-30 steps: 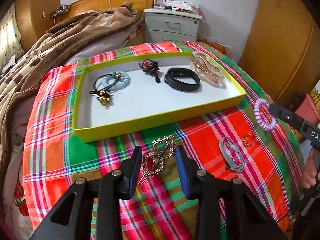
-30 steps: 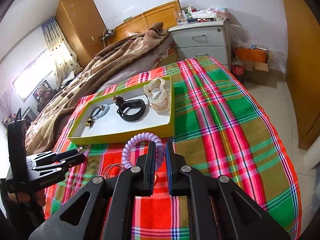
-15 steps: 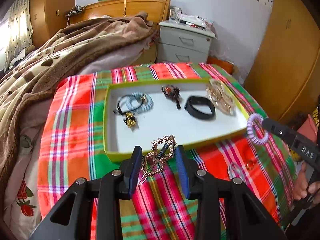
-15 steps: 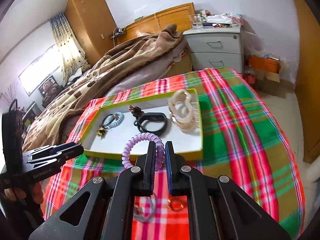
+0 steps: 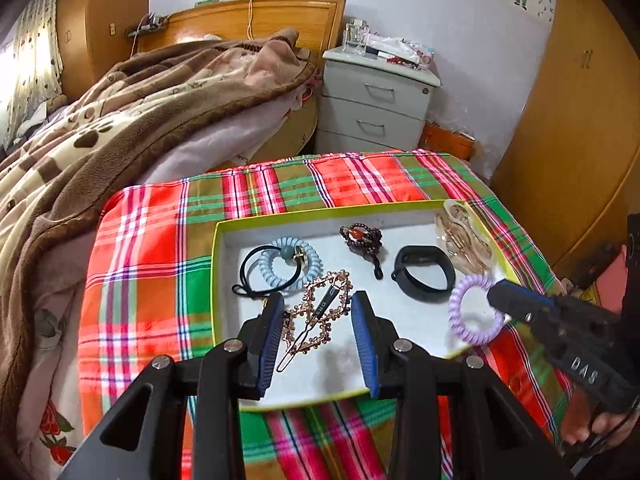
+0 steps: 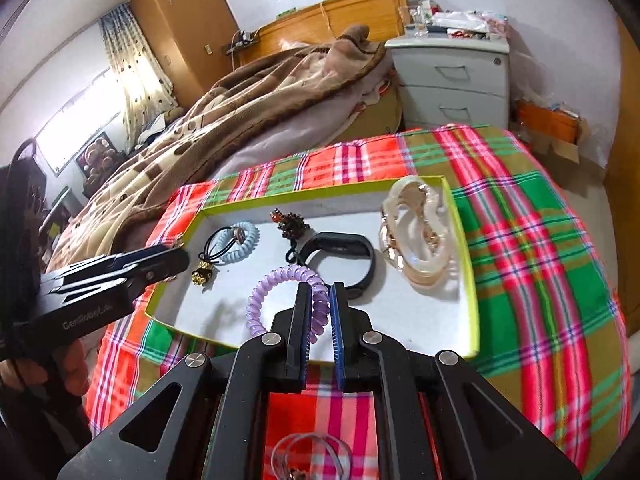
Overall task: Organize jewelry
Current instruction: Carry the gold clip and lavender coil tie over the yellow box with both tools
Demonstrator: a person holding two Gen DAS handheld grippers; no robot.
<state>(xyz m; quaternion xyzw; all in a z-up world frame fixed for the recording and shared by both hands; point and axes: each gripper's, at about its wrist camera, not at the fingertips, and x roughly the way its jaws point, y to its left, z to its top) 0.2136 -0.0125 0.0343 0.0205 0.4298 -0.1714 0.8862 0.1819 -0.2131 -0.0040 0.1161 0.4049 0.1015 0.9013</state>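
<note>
A yellow-green tray [image 5: 218, 272] [image 6: 474, 292] with a white floor sits on the plaid-covered table. My left gripper [image 5: 318, 308] is shut on a gold hair clip [image 5: 316, 312] and holds it above the tray's near left part. My right gripper [image 6: 320, 300] is shut on a purple spiral hair tie [image 6: 280, 280] [image 5: 474, 308] and holds it above the tray's near side. In the tray lie a blue spiral tie with a black elastic [image 5: 288, 260], a dark bead bracelet [image 5: 362, 240], a black band [image 5: 424, 274] and a pale chain piece [image 5: 464, 240].
The plaid cloth [image 6: 540, 240] covers the table. A grey looped cord [image 6: 308, 452] lies on the cloth below my right gripper. A bed with a brown blanket [image 5: 120, 120] is on the left, a grey nightstand [image 5: 376, 100] behind, a wooden wardrobe [image 5: 580, 120] to the right.
Both grippers have risen and moved forward over the tray, carrying the gold clip and the purple tie with them. The jaws have stayed shut.
</note>
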